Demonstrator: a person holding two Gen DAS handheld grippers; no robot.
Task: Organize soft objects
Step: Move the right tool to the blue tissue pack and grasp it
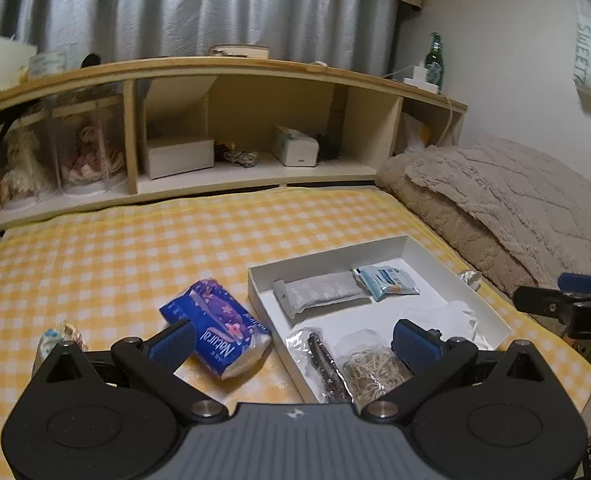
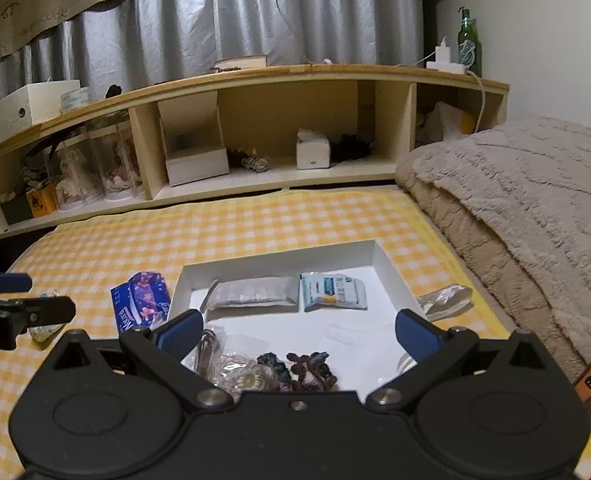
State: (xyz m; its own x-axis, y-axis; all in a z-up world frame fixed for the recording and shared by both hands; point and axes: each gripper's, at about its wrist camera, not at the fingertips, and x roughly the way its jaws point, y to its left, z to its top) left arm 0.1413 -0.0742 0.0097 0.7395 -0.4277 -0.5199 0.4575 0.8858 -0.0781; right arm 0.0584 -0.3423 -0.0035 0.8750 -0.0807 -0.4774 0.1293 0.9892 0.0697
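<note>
I hold both grippers above the checked bedspread [image 1: 115, 240], the left gripper [image 1: 295, 340] and right gripper [image 2: 297, 330] each spread wide and empty. The white tray [image 2: 391, 276] gathers the sorted soft packets; the blue tissue pack [image 1: 217, 326] lies just left of it, its long axis running near-right to far-left, likely next in line.

Tissue pack [image 1: 219, 326] lies left of the tray [image 1: 379, 245] on bed [image 1: 115, 248].
</note>
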